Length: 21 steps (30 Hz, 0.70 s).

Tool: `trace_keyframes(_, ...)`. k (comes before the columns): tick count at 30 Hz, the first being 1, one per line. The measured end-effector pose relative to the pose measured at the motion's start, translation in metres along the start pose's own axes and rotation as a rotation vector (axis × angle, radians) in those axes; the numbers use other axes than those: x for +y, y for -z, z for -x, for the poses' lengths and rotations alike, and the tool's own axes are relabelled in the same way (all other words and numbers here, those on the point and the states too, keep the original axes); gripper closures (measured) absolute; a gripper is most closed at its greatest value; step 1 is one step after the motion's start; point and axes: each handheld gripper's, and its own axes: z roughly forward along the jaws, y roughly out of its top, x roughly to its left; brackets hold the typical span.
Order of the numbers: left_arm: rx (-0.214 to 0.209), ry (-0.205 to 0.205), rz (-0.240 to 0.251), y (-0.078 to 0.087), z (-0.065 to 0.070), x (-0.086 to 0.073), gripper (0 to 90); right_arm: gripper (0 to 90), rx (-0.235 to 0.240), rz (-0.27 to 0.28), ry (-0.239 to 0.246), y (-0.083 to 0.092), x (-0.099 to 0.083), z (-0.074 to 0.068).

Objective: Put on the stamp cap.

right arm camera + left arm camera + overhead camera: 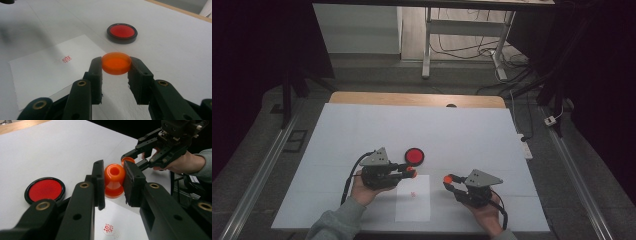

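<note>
My left gripper (410,172) (114,173) is shut on an orange stamp body (114,180) (411,173) and holds it just above the table. Its hollow end faces up in the left gripper view. My right gripper (447,179) (116,66) is shut on a flat round orange cap (116,63) (447,178), clamped by its rim. In the left gripper view the right gripper (128,160) and its cap (128,159) hover just beyond the stamp. A white paper sheet (413,202) (45,72) lies between the two grippers and bears a red stamped mark (413,194) (66,59) (109,229).
A round black-rimmed red ink pad (414,156) (45,190) (122,32) sits on the white table cover (462,135), just beyond the left gripper. A wooden table edge (417,99) runs along the far side, with a small dark object (451,105) on it.
</note>
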Motion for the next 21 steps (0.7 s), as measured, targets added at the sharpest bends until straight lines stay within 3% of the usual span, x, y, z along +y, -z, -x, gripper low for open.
trace_keyframes(21, -0.005, -0.001, -0.009, -0.003, 0.001, -0.001, 72.6, 64.2, 0.055, -0.020, 0.036, -0.024, 0.009, -0.022)
